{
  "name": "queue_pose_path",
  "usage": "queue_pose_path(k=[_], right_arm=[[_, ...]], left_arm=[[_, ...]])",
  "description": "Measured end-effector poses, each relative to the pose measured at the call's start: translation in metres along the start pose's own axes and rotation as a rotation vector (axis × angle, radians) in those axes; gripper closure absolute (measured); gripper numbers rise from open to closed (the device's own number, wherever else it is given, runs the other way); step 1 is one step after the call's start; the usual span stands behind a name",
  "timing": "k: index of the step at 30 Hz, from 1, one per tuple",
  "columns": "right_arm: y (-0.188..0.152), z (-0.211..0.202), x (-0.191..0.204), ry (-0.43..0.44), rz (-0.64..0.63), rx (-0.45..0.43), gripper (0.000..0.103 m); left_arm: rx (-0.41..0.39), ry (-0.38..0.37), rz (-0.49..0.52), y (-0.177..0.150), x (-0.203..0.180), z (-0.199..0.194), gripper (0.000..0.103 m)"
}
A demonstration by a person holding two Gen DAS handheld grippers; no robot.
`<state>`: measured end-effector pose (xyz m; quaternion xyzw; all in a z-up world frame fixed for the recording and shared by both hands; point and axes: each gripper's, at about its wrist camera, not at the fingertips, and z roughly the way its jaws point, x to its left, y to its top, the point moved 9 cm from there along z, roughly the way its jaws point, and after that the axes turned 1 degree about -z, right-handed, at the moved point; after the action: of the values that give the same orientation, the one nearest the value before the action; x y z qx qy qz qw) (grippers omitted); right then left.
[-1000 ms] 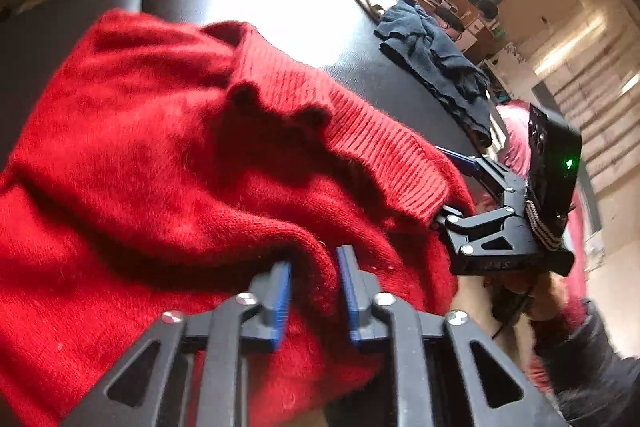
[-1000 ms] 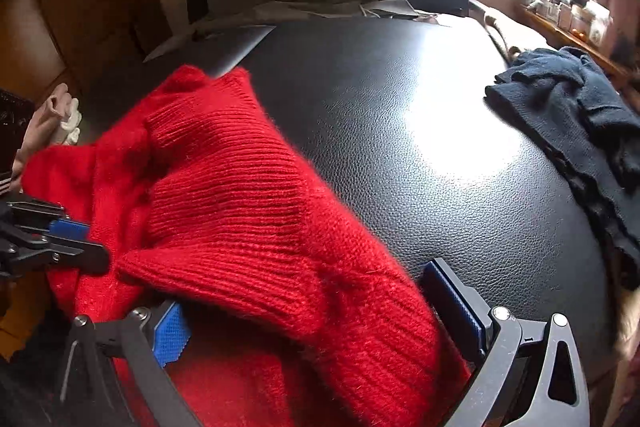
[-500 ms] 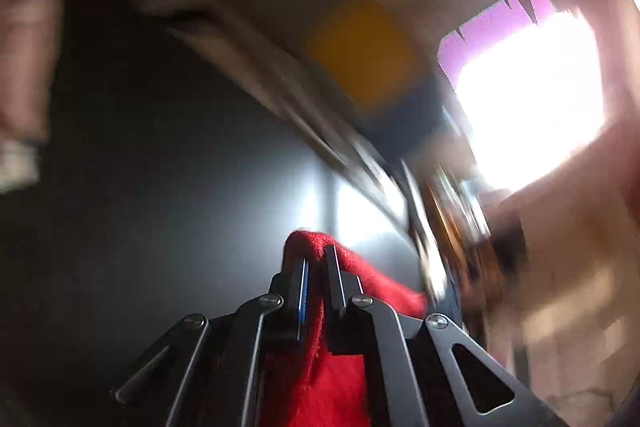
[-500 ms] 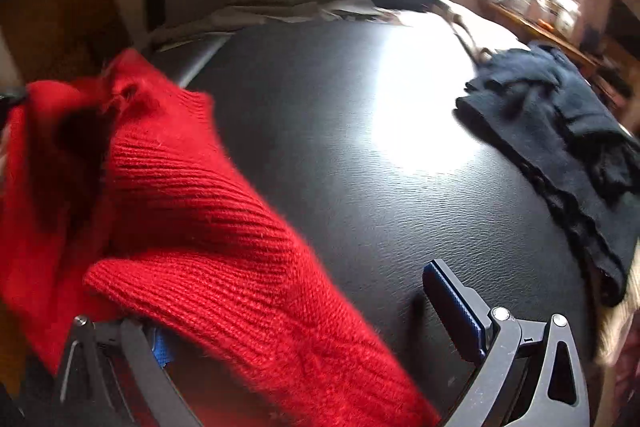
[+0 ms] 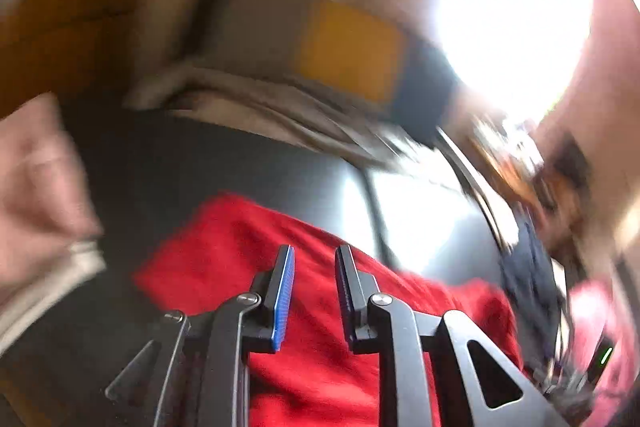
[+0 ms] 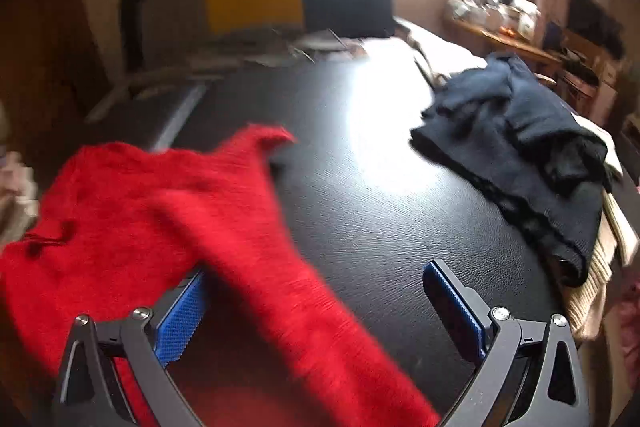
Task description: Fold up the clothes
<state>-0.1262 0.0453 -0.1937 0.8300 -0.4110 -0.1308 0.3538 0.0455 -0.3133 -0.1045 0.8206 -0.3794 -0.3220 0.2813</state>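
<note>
the left gripper (image 5: 314, 291), jaws opening, lets go of the red sweater (image 6: 132, 211); the right gripper (image 6: 320, 311) gapes empty. next: regrasp an edge to fold.

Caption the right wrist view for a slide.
Open right gripper over a red sweater on the black table, navy garment piled beyond.

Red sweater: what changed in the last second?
The left tool pinched the red sweater and swung it up and across; its jaws are now opening, off the knit. The right tool stayed open with the sweater draped across it. The dark garment stayed put.
</note>
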Motion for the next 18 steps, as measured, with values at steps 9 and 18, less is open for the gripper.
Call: queue_pose_path(k=[9, 18], right_arm=[[-0.053, 0.002, 0.076, 0.219, -0.148, 0.174, 0.000], [-0.011, 0.078, 0.065, 0.106, -0.151, 0.155, 0.000]], left_arm=[[0.289, 0.060, 0.432, -0.074, -0.112, 0.139, 0.083], [0.202, 0.162, 0.410, -0.065, -0.057, 0.149, 0.078]])
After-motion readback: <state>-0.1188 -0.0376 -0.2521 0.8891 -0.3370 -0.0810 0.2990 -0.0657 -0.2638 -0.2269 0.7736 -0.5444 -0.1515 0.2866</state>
